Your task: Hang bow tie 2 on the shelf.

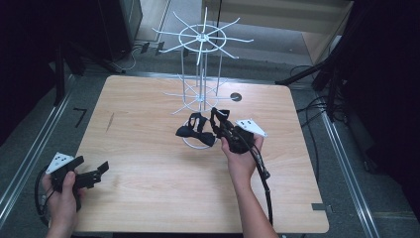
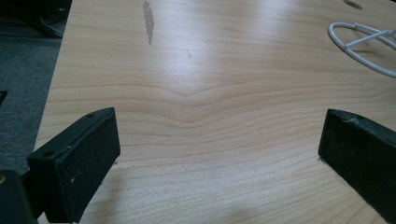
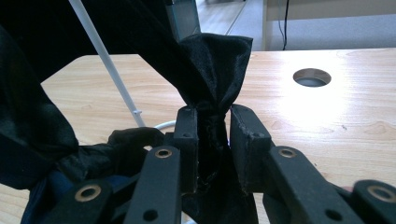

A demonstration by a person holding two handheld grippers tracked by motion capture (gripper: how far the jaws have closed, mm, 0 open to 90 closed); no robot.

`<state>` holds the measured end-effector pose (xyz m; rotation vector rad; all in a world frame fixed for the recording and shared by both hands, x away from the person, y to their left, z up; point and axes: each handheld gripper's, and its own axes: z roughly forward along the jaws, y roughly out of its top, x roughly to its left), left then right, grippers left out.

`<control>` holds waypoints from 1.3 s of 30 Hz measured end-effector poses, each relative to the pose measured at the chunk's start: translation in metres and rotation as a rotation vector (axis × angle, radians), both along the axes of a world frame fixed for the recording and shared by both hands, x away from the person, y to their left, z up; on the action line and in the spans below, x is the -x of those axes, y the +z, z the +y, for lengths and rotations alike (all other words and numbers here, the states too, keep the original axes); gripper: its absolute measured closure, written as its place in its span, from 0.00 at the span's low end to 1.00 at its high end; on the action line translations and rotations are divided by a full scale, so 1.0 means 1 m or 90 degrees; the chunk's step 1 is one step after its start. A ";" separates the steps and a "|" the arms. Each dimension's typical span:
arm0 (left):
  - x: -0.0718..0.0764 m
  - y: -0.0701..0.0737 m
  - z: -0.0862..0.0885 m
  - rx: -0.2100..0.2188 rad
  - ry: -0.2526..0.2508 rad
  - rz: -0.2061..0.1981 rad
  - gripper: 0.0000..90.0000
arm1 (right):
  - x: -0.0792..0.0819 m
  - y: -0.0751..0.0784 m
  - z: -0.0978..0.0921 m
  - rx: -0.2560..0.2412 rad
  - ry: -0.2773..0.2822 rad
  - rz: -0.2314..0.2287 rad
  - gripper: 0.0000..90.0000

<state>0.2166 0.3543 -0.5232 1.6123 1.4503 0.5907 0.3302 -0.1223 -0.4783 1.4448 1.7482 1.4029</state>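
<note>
Cloth [image 1: 196,133] pinched in right tool [image 1: 218,120], jaws pressed on a bunched fold, just in front of rack [image 1: 200,74] base. Lift high, drape over a rack arm, avoid snagging. Left tool [image 1: 101,170] spread, idle, well left of rack.

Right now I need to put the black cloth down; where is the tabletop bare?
Bare wood lies between the left tool and the white wire rack, and along the near edge. It is crowded at the rack's base ring, where the right tool holds the black cloth.
</note>
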 end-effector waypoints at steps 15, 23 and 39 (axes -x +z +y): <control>0.000 0.000 0.000 0.000 0.000 0.001 0.00 | 0.006 0.003 -0.021 -0.039 0.034 -0.023 0.40; 0.000 0.000 0.000 0.000 0.001 0.001 0.00 | 0.018 0.010 -0.032 -0.025 0.029 -0.046 0.27; 0.000 0.000 0.000 0.000 0.002 0.001 0.00 | 0.049 0.005 -0.071 0.024 -0.010 -0.078 0.21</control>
